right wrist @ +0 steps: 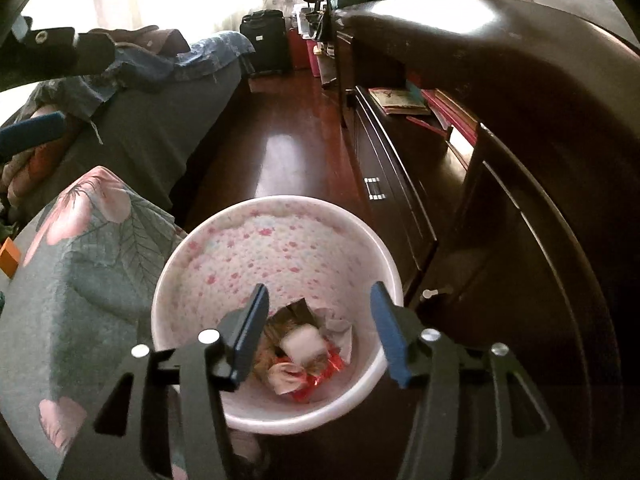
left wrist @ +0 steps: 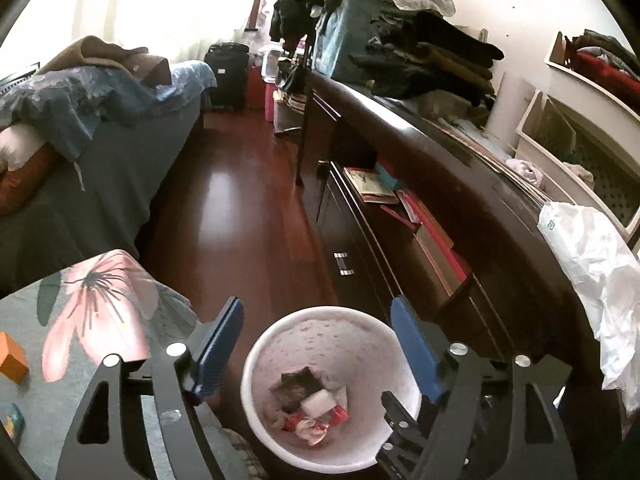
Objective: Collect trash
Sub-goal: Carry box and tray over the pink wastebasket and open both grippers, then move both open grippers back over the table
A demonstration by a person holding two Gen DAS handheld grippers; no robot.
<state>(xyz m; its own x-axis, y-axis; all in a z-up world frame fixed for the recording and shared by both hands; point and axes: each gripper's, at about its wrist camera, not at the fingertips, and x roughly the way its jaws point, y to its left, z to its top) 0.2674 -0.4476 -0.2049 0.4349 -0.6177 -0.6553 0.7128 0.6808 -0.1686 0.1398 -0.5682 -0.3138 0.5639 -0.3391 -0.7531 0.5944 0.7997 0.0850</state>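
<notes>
A: Entry, pose of both tools. Left gripper (left wrist: 316, 344) is pitched steeply down over the waste bin (left wrist: 256, 364), jaws spread wide, nothing between the blue pads (left wrist: 224, 332). The bin's mouth sits in the gap between them.

B: And the right gripper (right wrist: 318, 332)?

A: Also tilted down, directly over the same bin (right wrist: 192, 264) — jaws roughly half apart, empty. Neither pad touches the rim.

B: Where is the trash?

A: On the bin's bottom: a white block (right wrist: 302, 342) on top, red wrappers (right wrist: 320, 380) and crumpled paper below it, a dark packet (left wrist: 296, 384) toward the far side.

B: Bin's position?

A: On the red-brown wood floor (left wrist: 240, 184), tight against the corner of the floral bedspread (left wrist: 100, 304) on one side and the front of the dark dresser (left wrist: 460, 216) on the other. A white plastic bag (left wrist: 592, 276) lies on the dresser's near edge. In the right wrist view, one blue pad of the left tool shows at the picture's left edge.
</notes>
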